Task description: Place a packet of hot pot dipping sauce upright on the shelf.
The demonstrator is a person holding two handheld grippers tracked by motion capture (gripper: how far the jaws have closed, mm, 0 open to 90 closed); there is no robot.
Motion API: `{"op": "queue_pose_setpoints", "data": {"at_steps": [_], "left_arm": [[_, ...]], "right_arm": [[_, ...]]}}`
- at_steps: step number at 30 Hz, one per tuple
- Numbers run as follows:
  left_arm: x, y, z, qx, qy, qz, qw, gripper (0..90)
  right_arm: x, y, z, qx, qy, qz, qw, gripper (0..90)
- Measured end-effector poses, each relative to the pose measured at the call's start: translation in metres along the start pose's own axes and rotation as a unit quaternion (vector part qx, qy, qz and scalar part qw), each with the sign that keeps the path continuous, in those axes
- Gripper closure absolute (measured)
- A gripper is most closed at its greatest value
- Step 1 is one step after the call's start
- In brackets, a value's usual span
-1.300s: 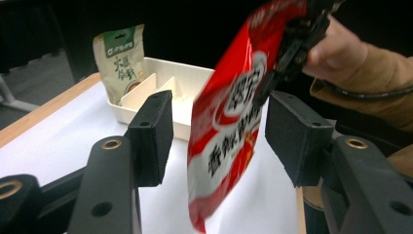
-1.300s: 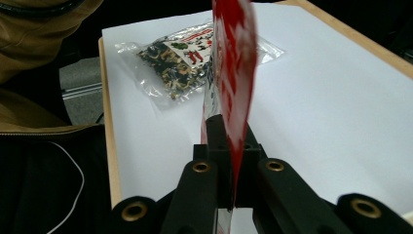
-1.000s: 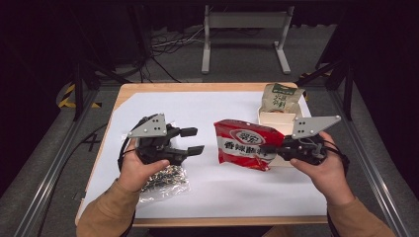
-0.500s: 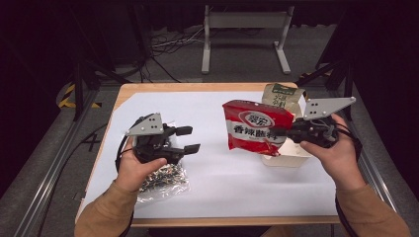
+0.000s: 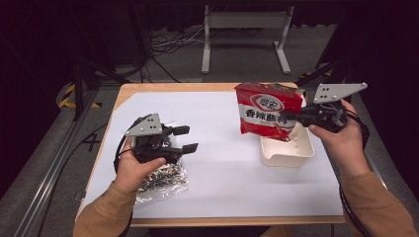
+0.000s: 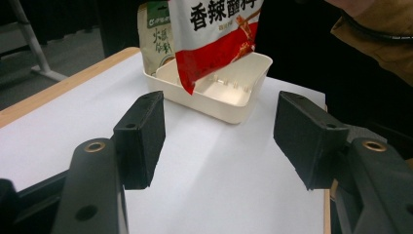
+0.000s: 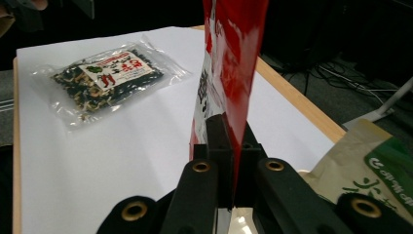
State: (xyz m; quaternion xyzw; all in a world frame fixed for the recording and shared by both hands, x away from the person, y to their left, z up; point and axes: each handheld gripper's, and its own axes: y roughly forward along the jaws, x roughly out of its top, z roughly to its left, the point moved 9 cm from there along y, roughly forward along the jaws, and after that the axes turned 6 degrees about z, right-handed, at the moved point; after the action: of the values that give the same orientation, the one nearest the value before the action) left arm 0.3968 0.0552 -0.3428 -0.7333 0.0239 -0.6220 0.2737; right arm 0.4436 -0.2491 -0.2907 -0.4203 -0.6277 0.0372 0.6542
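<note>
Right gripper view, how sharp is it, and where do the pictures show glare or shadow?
Right gripper view: the red packet is blurred and glossy up close, while the clear bag behind is sharper. Left gripper view: the near fingers are soft and cast faint shadows on the white sheet. High view: table lit, surroundings dark.

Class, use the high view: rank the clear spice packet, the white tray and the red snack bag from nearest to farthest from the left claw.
1. Clear spice packet, just below the left claw.
2. White tray, off to the right.
3. Red snack bag, held above the tray; close to call against it.
</note>
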Motion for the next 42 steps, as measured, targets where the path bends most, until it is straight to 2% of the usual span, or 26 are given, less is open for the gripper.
{"op": "queue_pose_setpoints", "data": {"at_steps": [3,8,18,27,39,42], "left_arm": [[-0.001,0.0,0.001,0.004,-0.005,0.0,1.0,35.2],[-0.004,-0.002,0.005,0.014,-0.001,0.005,0.9999,34.0],[-0.01,-0.01,0.008,0.028,-0.014,0.006,0.9995,32.9],[-0.016,-0.019,0.011,0.043,-0.021,0.006,0.9988,32.9],[-0.023,-0.027,0.014,0.053,-0.036,0.006,0.9979,32.9],[-0.023,-0.028,0.014,0.054,-0.032,0.006,0.998,32.9]], "right_arm": [[-0.001,0.0,-0.009,-0.007,0.001,-0.003,1.0,88.5],[-0.002,-0.002,-0.023,-0.018,0.001,-0.004,0.9998,88.5],[-0.008,-0.003,-0.047,-0.035,0.0,0.0,0.9994,88.5],[-0.022,0.002,-0.072,-0.048,0.013,0.011,0.9987,88.5],[-0.034,0.014,-0.091,-0.049,0.016,0.028,0.9983,88.5],[-0.038,0.018,-0.096,-0.048,0.019,0.033,0.9981,88.5]]}}
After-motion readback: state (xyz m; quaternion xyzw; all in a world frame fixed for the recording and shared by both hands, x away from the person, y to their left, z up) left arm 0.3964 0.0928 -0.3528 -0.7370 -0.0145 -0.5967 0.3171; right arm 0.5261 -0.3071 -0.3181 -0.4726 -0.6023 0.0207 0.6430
